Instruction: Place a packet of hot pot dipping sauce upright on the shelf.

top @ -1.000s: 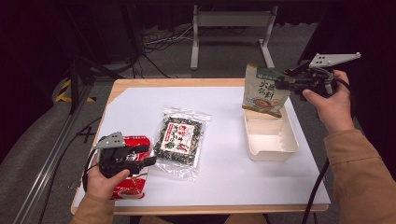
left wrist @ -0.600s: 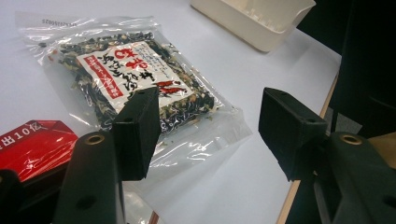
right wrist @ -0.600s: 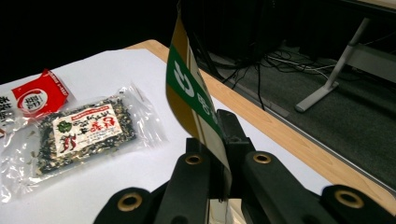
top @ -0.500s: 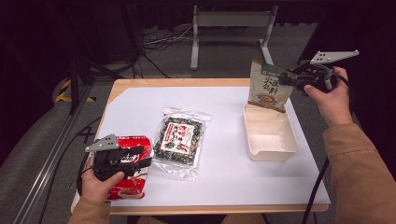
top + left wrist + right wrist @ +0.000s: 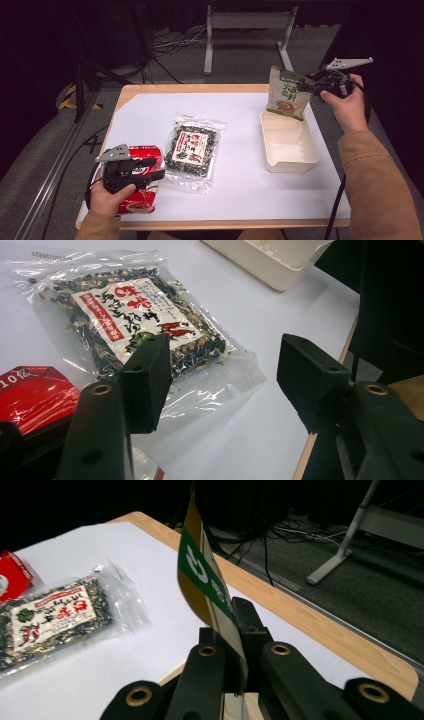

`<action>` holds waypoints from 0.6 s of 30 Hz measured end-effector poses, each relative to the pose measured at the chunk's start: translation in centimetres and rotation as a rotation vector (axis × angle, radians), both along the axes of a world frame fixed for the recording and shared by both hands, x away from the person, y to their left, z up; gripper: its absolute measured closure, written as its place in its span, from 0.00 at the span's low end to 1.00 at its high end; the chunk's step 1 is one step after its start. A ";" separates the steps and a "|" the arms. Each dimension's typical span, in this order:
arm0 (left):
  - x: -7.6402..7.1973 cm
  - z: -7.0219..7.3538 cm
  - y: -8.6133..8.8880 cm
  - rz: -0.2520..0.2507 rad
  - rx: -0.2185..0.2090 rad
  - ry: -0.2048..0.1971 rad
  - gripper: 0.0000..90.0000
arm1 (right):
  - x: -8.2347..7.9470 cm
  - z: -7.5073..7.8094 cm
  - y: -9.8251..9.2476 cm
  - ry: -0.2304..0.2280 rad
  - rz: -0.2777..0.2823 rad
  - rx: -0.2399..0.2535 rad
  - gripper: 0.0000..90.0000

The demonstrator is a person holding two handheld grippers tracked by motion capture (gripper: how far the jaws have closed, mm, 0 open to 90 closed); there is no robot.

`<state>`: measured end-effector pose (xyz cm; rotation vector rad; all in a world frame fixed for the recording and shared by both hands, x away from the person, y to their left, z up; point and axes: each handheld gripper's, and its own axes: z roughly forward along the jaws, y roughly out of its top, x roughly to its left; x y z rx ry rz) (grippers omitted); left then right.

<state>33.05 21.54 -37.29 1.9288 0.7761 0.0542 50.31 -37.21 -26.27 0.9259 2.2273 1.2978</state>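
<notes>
Left tongs [image 5: 152,169] held apart, empty, over red foil packet [image 5: 142,187] near tabletop's [image 5: 240,195] front edge. At right, tongs [image 5: 306,86] clamped on green-and-tan paper pouch's [image 5: 286,93] thin top edge, dangling above cream plastic tray [image 5: 290,147]; likely light, floppy, prone to slipping.

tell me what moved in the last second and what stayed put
The right gripper, shut on the tan packet, carried it from above the tub's middle toward the far end of the cream tub. The left gripper stayed over the red packet, jaws open. The seaweed bag and tub did not move.
</notes>
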 end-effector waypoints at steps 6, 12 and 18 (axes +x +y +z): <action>0.1 0.0 0.0 -0.005 0.006 -0.001 0.44 | 0.7 -1.1 0.1 -0.004 -0.017 -0.017 1.00; 0.1 -0.1 0.1 0.003 0.007 0.004 0.44 | 1.0 -1.7 0.8 -0.002 -0.021 -0.030 1.00; 0.1 -0.1 0.1 0.000 0.006 0.002 0.43 | 1.2 -2.3 1.5 0.000 -0.012 -0.028 1.00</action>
